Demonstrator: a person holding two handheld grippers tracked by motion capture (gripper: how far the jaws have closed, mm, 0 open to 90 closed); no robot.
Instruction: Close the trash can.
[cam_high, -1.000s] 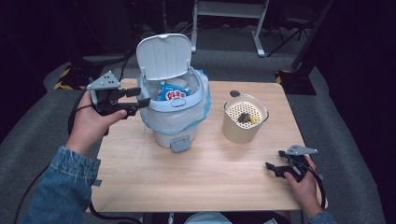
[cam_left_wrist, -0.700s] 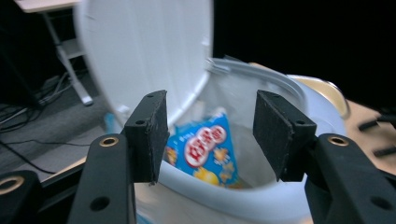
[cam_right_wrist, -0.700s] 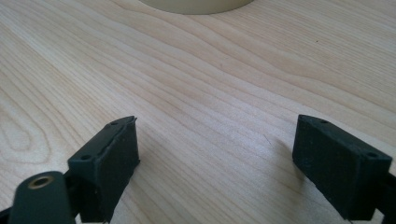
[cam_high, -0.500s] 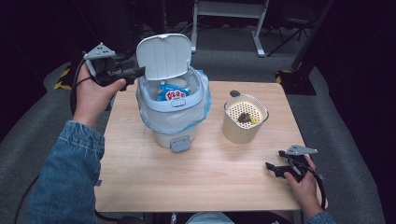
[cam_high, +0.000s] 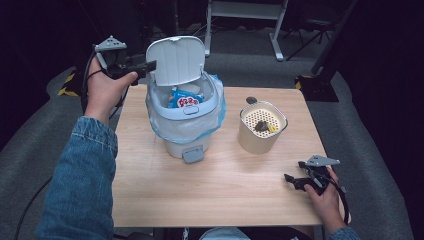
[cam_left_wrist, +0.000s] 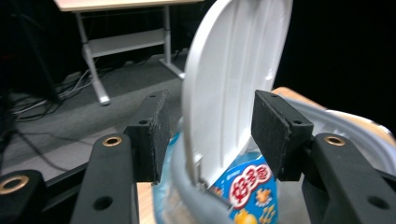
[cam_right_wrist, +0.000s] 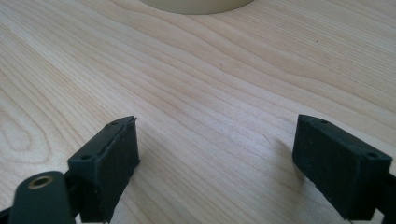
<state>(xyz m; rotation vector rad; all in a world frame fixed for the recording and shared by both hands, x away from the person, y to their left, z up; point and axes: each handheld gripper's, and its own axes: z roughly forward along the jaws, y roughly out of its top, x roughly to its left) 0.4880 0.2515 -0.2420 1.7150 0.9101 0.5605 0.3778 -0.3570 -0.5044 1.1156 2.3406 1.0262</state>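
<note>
Two black jaws of the left gripper (cam_left_wrist: 205, 135) are held wide apart, with the raised lid (cam_left_wrist: 233, 79) of the small white bin (cam_high: 185, 125) standing between the pads but touched by neither. The step in hand is judged to be taking hold of the lid, presumably to swing it down. Next, the jaws must be closed on the lid's edge without slipping off its smooth plastic. The lid is seen upright and ribbed inside; just below the jaws, a blue snack packet (cam_left_wrist: 247, 186) lies in the lined bin. The right gripper (cam_high: 300, 179) is rested open on the table (cam_high: 210, 190).
</note>
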